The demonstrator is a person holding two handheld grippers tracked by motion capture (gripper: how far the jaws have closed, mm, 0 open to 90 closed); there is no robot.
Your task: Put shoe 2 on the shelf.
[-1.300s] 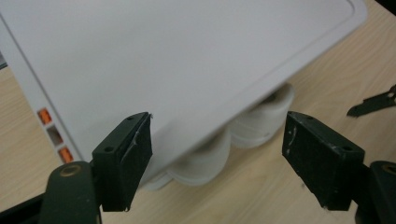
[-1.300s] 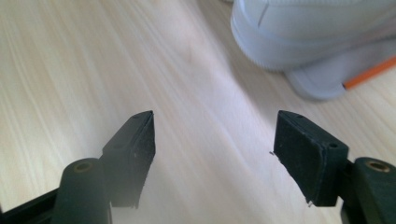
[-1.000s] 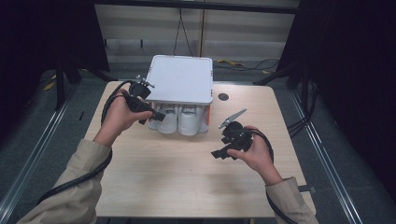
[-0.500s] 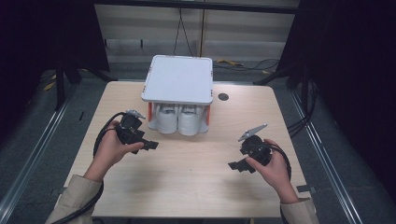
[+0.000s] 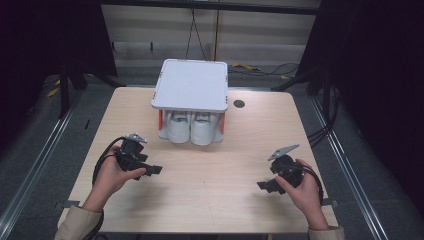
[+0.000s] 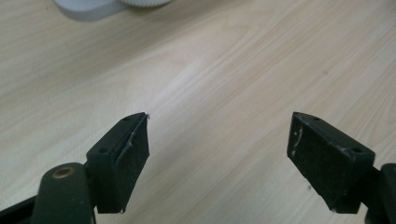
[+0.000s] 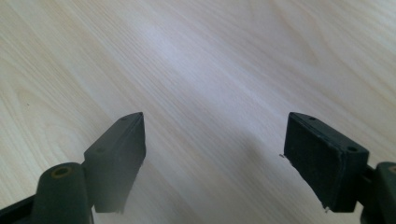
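A white unit (image 5: 191, 85) with a flat square top, orange corner posts and white cylinders (image 5: 191, 129) beneath it stands at the back middle of the wooden table (image 5: 210, 205). My left gripper (image 5: 151, 170) sits low over the table's front left, apart from the unit, held in a hand. In the left gripper view this gripper (image 6: 219, 140) stands open over bare wood, with the unit's white base (image 6: 93, 7) at the top edge. My right gripper (image 5: 265, 186) is at the front right. Its jaws (image 7: 215, 140) have just been opening and hold nothing.
A small dark round hole (image 5: 239, 104) lies in the tabletop right of the unit. Cables (image 5: 260, 67) run across the floor behind the table. Metal rails (image 5: 350, 165) flank both sides, with dark curtains beyond.
Both hands have drawn back from the white unit toward the near edge, the left sinking and going left, the right going right. Neither carries anything.
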